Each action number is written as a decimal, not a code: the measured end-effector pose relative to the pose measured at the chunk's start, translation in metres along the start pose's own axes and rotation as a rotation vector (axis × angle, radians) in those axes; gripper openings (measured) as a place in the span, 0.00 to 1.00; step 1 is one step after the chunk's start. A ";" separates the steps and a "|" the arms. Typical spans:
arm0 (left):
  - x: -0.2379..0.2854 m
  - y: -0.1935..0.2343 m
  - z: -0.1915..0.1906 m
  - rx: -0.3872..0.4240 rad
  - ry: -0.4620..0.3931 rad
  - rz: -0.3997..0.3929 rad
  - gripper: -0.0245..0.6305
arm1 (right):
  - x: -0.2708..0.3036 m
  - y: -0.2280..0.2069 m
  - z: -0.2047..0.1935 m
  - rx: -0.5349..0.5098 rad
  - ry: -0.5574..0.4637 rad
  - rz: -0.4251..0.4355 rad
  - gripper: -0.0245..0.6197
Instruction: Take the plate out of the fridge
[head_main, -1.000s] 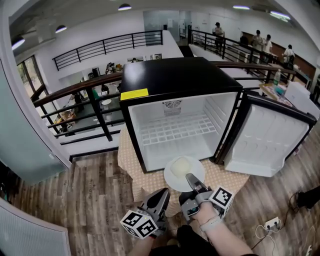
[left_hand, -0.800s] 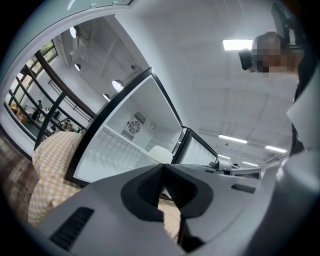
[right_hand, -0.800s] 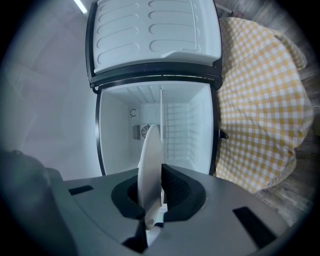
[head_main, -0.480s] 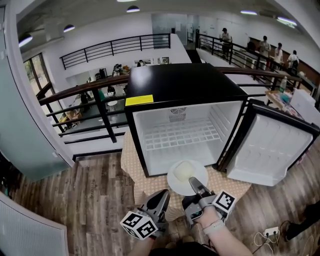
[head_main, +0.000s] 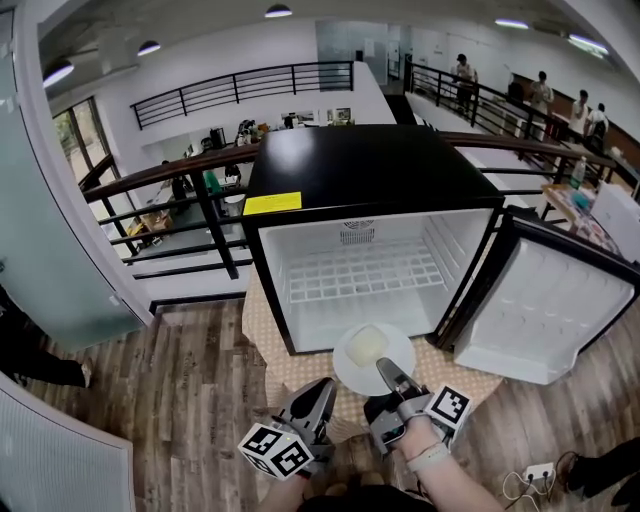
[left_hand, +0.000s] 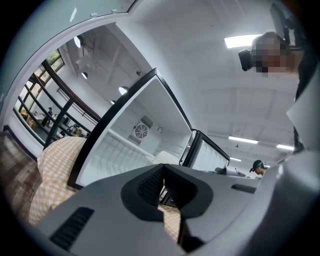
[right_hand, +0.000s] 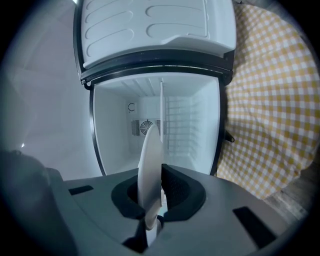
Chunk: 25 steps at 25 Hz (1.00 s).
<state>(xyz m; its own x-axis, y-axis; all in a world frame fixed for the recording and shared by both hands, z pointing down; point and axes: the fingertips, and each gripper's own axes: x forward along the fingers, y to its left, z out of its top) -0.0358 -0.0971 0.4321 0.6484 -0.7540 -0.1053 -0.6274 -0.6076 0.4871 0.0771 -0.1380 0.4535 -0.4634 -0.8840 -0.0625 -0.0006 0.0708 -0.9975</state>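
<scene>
No legible text in any view. The yellow sticker (head_main: 272, 203) on the fridge (head_main: 360, 160) top edge carries print (too small to read).

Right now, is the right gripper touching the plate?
Touching. The right gripper view shows the right gripper shut on the plate, seen edge-on, with both pads pressed against its rim.
</scene>
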 end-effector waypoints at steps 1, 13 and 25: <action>0.001 0.000 -0.001 -0.001 -0.002 0.003 0.05 | 0.000 -0.001 0.001 0.001 0.006 0.003 0.10; 0.013 -0.008 -0.007 0.005 0.001 0.004 0.05 | -0.006 -0.004 0.011 0.021 0.029 0.018 0.10; 0.018 -0.014 -0.011 -0.002 0.010 -0.002 0.05 | -0.013 -0.005 0.017 0.008 0.032 0.014 0.10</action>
<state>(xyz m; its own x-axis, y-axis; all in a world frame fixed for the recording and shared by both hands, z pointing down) -0.0105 -0.0996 0.4326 0.6537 -0.7504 -0.0978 -0.6253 -0.6083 0.4888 0.0978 -0.1348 0.4588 -0.4917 -0.8675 -0.0752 0.0126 0.0793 -0.9968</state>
